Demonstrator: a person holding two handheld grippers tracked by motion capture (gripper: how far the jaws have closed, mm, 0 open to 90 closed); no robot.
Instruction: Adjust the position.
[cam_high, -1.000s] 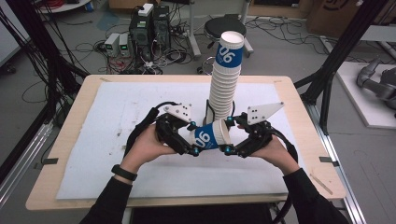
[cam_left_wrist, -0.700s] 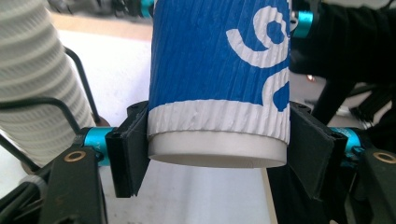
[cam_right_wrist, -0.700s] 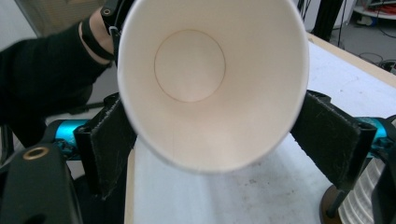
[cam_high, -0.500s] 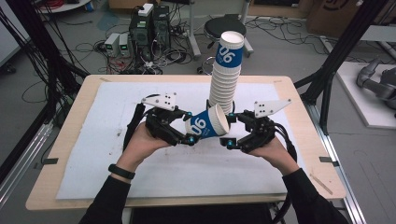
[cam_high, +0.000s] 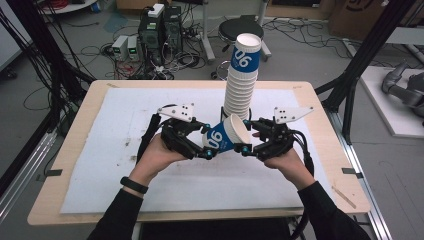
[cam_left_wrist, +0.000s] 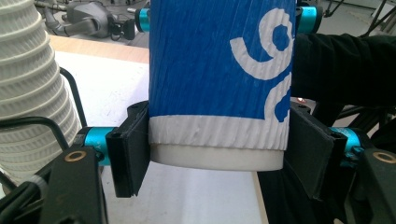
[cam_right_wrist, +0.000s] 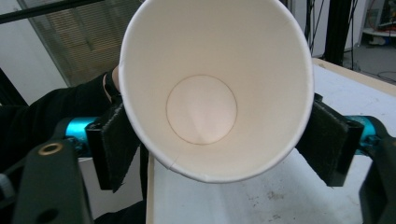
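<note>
A blue-and-white ribbed paper cup (cam_high: 226, 137) is held tipped on its side above the middle of the table (cam_high: 75, 150), between the two hands. Its base points left and toward the near side, and its open mouth faces right and slightly up.

The left gripper (cam_high: 202, 145) has its black fingers (cam_left_wrist: 128, 149) closed on the cup near its base: in the left gripper view the pads press the white band at the bottom of the cup (cam_left_wrist: 219, 79) from both sides.

The right gripper (cam_high: 250, 142) sits at the mouth end. In the right gripper view the white inside of the cup (cam_right_wrist: 212, 88) faces the camera, with the round bottom visible deep within, and the black fingers (cam_right_wrist: 329, 140) stand against the outer wall on either side, just below the rim. Whether they are pressing it or only touching cannot be told.

Just beyond the held cup, toward the far side of the table, stands a tall upright stack of white ribbed paper cups (cam_high: 241, 85) topped by another blue-printed one. The table is wooden with a white sheet (cam_high: 125, 125) laid over it, smudged with dark marks.
</note>
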